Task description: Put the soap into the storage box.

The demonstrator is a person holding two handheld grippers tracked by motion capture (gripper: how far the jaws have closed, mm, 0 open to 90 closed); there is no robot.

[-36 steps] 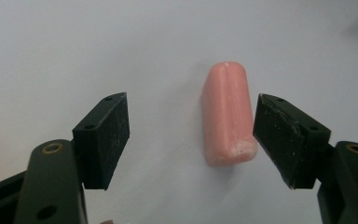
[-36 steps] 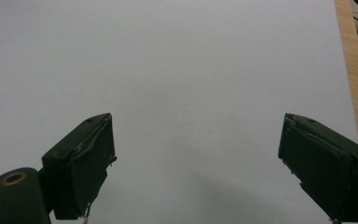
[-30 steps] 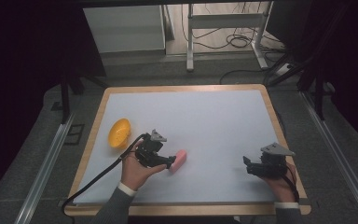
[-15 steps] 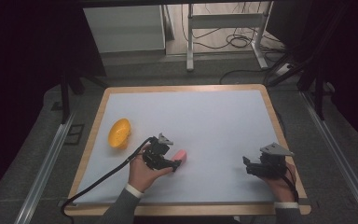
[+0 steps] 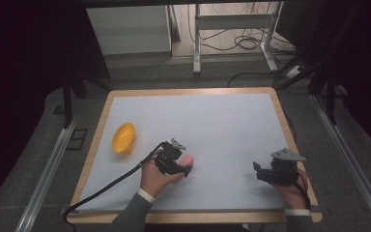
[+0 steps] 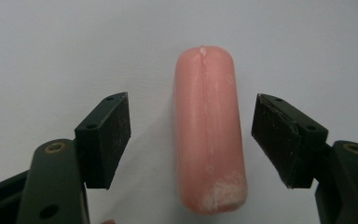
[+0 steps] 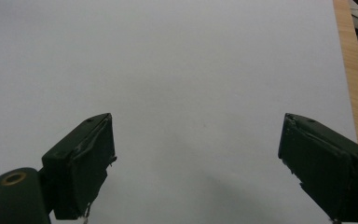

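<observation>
Now that my left tool point(image 6: 191, 140) has slid forward, I am straddling the pink sausage point(image 6: 209, 130) with spread jaws, closing next; the right tool point(image 5: 270, 173) is idling open at four o'clock on the worktop point(image 5: 232, 121).

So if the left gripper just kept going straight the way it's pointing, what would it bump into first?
The pink sausage. It lies lengthwise between the open jaws of the left gripper, with a gap on each side, so going on would likely slide the jaws along it; beyond lies bare white table.
</observation>
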